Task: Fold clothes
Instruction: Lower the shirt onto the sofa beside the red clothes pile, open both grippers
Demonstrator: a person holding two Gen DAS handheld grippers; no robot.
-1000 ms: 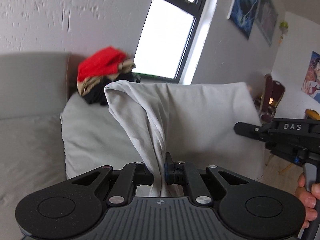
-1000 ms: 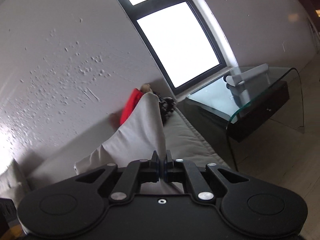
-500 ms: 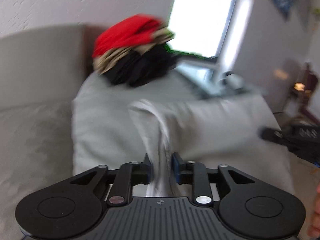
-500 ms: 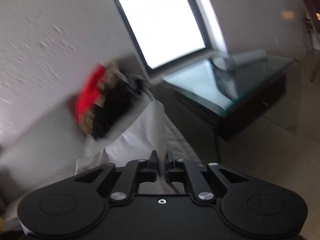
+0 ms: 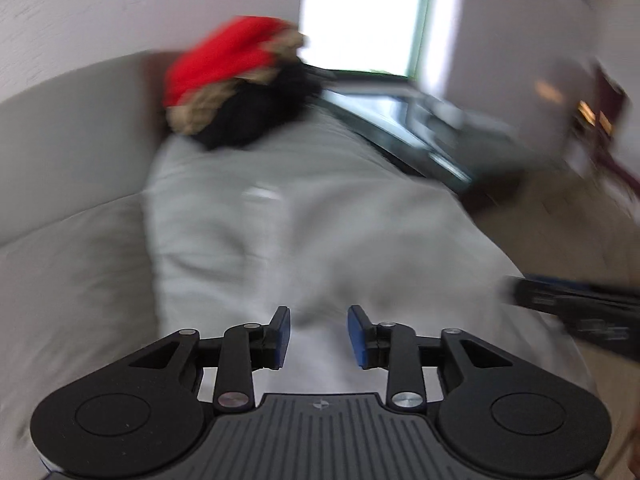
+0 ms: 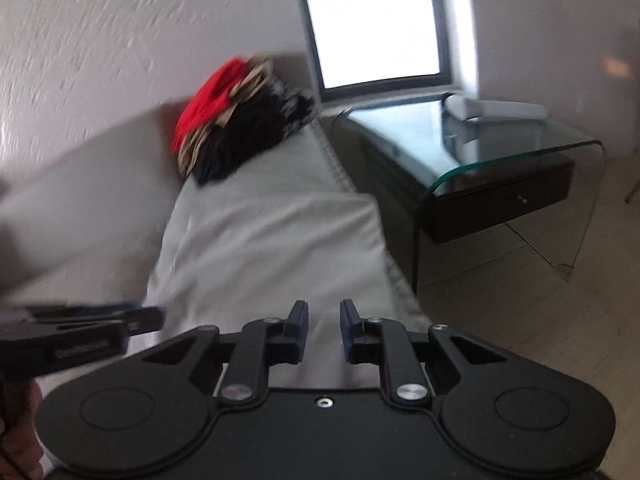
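Grey sofa seat (image 6: 280,168) fills both views, near to far. Left gripper (image 5: 319,334) at bottom centre: jaws opening, narrow gap, pads off cloth. Right gripper (image 6: 323,330) likewise: jaws opening, nothing pinched. Second ago both clamped raised edge of pale grey garment (image 6: 272,248); now garment lies flat on seat, mid-frame, released. Judgement: fold laid down, next likely regrip for another fold or smoothing. Farther, upper left: red, tan, black clothes pile (image 6: 236,120) awaiting. Glass side table (image 6: 500,148) right, window beyond.

bright window (image 6: 376,20), textured white wall (image 6: 100,40), glass side table (image 6: 500,148).
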